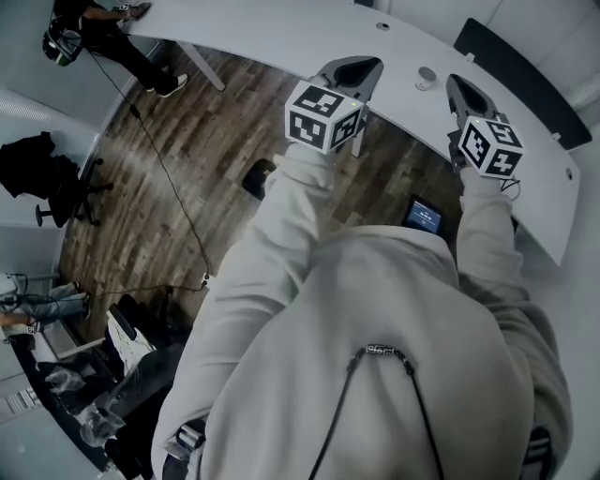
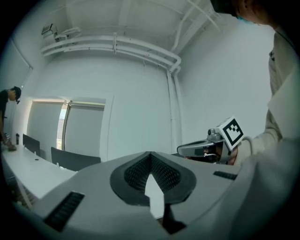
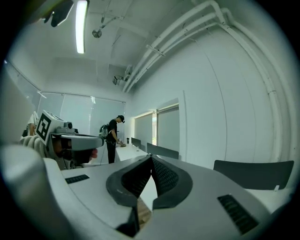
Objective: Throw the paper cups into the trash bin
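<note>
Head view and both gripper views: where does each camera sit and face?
Head view: on the person's head, facing steeply down; shows chest, sleeves, left gripper, right gripper, white table.
Left gripper view: on that gripper, level along its shut jaws toward a wall; right gripper at right.
Right gripper view: on that gripper, level along shut jaws down the table; left gripper at left.
Shared: each gripper view shows the other gripper.

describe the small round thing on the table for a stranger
A long curved white table spans the top of the head view. Near its front edge sits a small pale round thing; unlike the flat dark holes behind, it casts a shadow.
</note>
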Demonstrator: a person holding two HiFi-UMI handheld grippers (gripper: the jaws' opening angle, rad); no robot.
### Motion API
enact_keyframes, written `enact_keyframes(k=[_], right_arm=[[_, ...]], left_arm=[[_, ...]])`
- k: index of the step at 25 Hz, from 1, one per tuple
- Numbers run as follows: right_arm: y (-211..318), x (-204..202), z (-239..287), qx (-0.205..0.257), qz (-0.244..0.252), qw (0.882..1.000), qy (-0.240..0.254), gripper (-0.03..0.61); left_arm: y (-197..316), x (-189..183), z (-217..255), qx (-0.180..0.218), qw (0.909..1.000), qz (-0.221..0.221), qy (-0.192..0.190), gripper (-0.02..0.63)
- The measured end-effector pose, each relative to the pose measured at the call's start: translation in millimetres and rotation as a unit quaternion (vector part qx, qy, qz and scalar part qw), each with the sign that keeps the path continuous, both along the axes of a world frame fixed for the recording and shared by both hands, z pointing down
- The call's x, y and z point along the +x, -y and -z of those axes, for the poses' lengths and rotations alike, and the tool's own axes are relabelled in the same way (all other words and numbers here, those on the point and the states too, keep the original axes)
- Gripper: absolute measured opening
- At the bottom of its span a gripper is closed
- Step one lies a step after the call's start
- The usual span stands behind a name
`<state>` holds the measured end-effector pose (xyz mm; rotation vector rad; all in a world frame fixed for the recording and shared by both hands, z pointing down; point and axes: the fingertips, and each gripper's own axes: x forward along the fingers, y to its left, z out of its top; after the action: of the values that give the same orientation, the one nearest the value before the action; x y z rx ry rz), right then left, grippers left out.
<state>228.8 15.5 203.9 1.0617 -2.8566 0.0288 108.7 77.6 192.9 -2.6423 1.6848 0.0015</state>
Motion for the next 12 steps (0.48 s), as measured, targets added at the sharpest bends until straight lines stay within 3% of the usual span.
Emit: enact_keyframes(k=[7, 12], right_arm=[[-4, -2, -14, -0.025, 0.042, 0.999, 0.006, 0.018], [9, -6, -16, -0.037, 0.054, 0.998, 0.005, 0.018]], left_arm=[[12, 15, -16, -0.023, 0.9997, -0.011, 0.000, -0.008], [31, 14, -26, -0.038, 0.9992, 0.005, -0.008, -0.006]])
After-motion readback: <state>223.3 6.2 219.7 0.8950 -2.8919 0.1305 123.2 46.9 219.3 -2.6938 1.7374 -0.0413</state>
